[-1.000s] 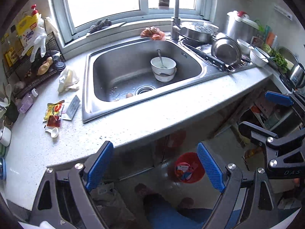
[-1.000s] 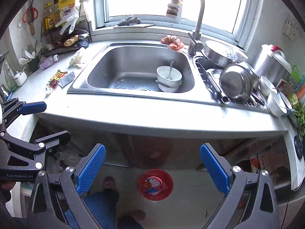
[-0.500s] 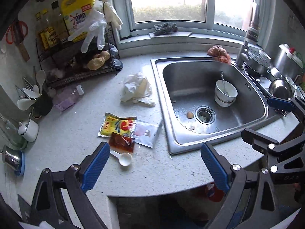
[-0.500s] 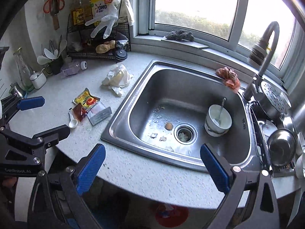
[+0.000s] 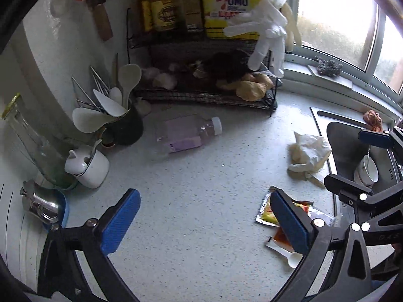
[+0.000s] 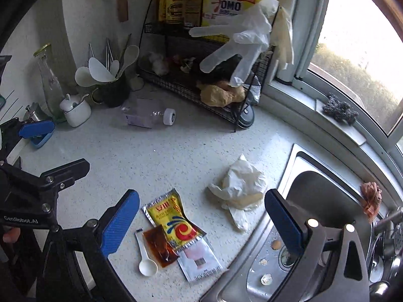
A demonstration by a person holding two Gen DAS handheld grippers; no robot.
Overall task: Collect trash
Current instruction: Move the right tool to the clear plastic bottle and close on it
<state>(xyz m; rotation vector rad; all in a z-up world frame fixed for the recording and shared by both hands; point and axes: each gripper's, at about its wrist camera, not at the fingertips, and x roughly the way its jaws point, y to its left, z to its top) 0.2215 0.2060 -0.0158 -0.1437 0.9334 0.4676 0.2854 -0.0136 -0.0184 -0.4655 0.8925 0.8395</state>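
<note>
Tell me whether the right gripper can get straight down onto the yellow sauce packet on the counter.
Probably yes. The right gripper is open with the yellow sauce packet between its fingers, nothing over it; a brown sachet overlaps one corner, and a white plastic spoon lies close.

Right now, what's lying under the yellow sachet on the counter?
The yellow sachet overlaps a brown sauce packet and a silver-white packet; a white plastic spoon lies beside them. Whatever is beneath its middle is covered.
</note>
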